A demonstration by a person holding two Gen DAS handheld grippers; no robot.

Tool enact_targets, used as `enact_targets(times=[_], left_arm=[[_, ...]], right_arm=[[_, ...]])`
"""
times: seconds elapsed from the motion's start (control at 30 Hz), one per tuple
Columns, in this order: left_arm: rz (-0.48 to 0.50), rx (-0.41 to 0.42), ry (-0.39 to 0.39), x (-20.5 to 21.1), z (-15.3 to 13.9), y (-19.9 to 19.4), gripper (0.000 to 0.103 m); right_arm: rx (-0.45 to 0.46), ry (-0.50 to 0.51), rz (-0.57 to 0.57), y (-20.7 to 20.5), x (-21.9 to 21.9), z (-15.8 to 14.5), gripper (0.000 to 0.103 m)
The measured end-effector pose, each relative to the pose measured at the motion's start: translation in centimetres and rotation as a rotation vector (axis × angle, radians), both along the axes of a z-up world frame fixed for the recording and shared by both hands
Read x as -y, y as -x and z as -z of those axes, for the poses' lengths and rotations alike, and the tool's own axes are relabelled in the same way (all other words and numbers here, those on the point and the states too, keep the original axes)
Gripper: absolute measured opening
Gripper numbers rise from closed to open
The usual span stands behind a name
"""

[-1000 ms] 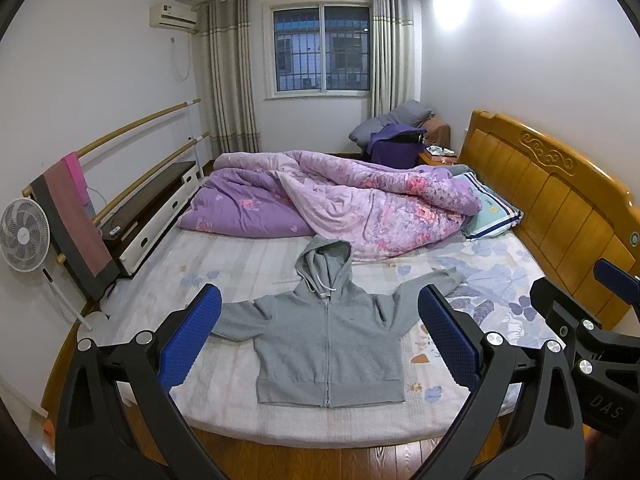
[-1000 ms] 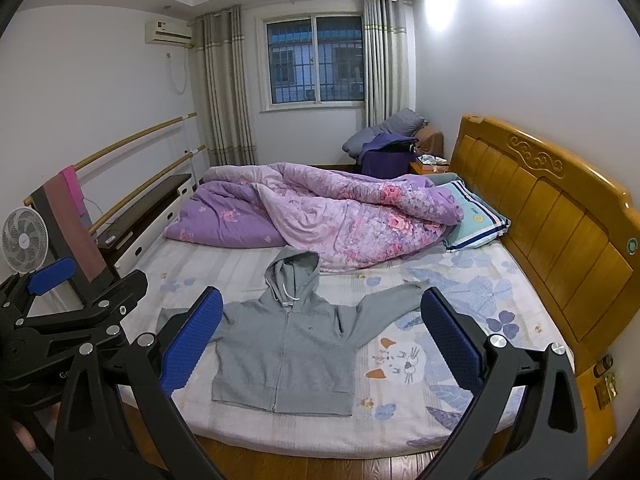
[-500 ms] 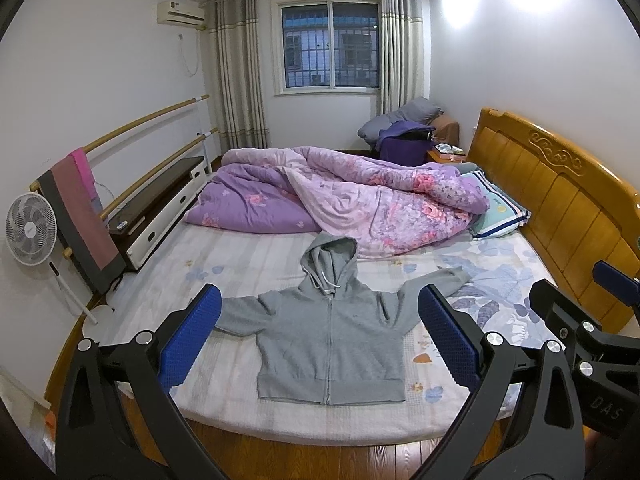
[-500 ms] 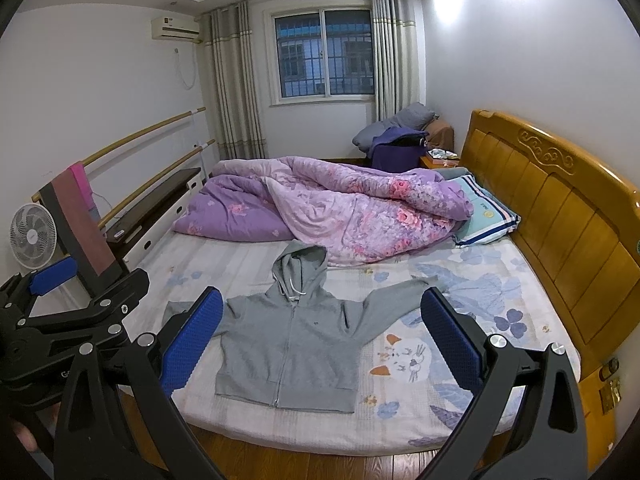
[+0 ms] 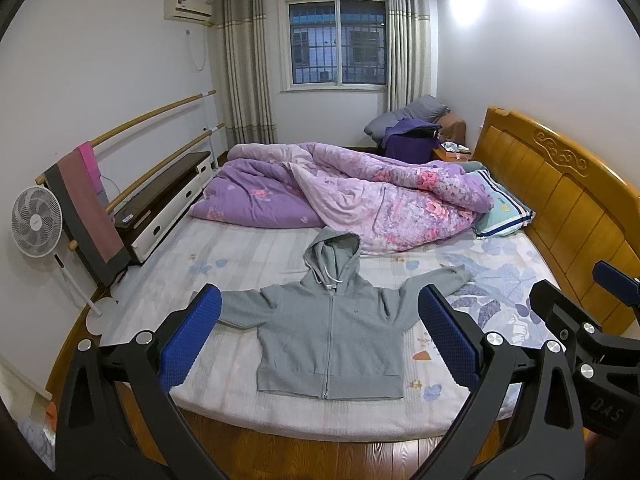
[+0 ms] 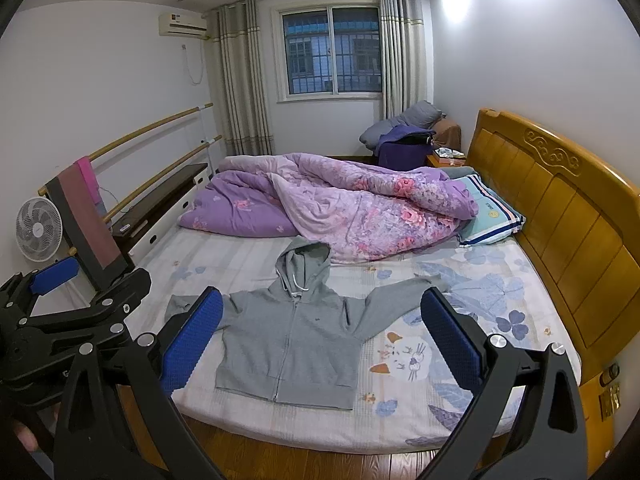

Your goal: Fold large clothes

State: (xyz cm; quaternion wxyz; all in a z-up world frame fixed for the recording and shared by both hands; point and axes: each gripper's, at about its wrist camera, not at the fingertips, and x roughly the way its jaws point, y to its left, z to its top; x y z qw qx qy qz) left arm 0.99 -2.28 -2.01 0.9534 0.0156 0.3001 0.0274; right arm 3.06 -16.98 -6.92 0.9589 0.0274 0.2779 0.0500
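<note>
My left claw (image 5: 320,340) and right claw (image 6: 322,340) hang spread wide, holding nothing, off the bed's (image 5: 224,248) near edge, where the hoodie (image 5: 332,336) lies flat, sleeves out.

A grey zip-up hoodie (image 5: 330,336) lies flat, front side up, on the bed (image 5: 224,252) near its front edge; the zip is closed; both sleeves spread out sideways; the hood (image 5: 332,252) points toward the purple quilt (image 5: 380,200), its white drawstrings showing.
</note>
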Motion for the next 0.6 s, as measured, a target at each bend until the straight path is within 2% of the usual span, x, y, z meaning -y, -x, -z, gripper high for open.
enact_targets(times=[0.37,0.6], left_arm=[[-0.013,-0.008,-0.004,0.5,0.4,0.4,0.098],[-0.038,-0.044,-0.003,0.6,1.3,0.1,0.098]], right_arm=[[-0.013,-0.014,-0.015,-0.1,0.7,-0.3,0.096],[-0.044,-0.018,-0.041,-0.7,0.9,0.3,0.096]])
